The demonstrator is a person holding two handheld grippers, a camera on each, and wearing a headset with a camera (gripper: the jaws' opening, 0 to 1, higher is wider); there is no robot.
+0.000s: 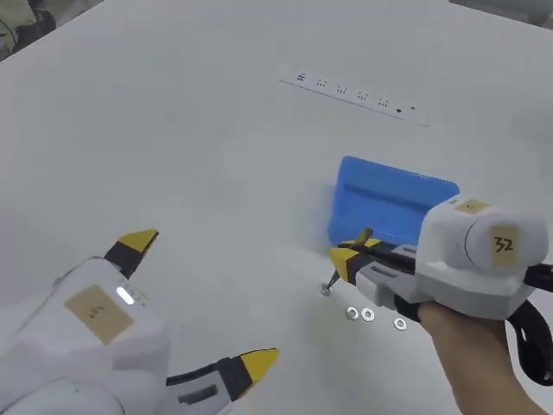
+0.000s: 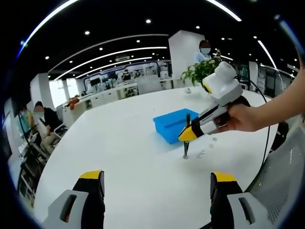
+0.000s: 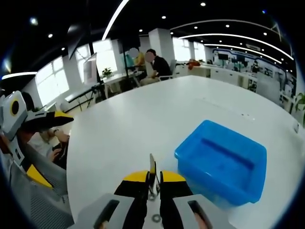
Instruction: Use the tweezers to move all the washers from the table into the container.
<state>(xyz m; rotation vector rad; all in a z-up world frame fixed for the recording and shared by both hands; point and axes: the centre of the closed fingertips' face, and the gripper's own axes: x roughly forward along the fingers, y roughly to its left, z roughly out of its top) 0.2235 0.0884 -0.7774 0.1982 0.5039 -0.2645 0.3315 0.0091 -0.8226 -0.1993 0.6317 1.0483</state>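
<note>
Head view: three washers point(image 1: 367, 315) near right gripper point(image 1: 346, 252) clamping tweezers point(image 1: 332, 278).

- Table point(image 1: 216, 130): white top, smooth, matt with a faint sheen.
- Container point(image 1: 393, 203): blue plastic, smooth, slightly glossy walls.
- Washers point(image 1: 367, 315): bright metal, shiny.
- Tweezers point(image 2: 186, 138): thin, dark, metal-looking, dull finish.
- Right gripper point(image 1: 346, 255): smooth white plastic housing, satin finish. Black jaws with matt yellow tips.
- Label point(image 1: 504, 244): tan, paper-like, matt.
- Left gripper point(image 1: 200, 300): same white plastic, with the same black and yellow jaws.
</note>
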